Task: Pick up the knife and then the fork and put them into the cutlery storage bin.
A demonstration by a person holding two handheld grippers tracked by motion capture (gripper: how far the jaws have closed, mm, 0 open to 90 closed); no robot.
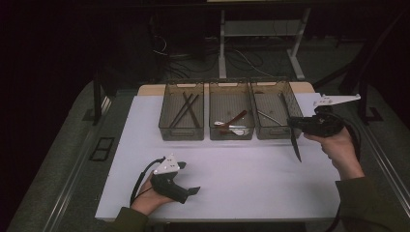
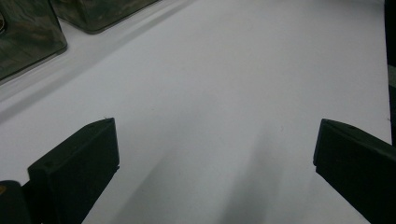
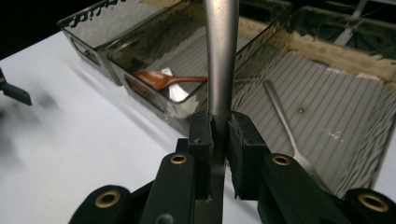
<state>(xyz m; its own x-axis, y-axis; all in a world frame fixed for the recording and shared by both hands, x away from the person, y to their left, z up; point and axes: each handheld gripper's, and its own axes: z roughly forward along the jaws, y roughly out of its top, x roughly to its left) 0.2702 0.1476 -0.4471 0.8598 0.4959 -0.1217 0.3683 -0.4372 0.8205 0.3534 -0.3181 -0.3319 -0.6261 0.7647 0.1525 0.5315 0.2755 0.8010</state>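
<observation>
My right gripper clamps a metal knife over the right bin for sorting; left gripper rests released.

No readable text, labels, brands or numbers anywhere: nothing on the bins, the table or either gripper body. Too dark and blurred to make out any small markings.
</observation>
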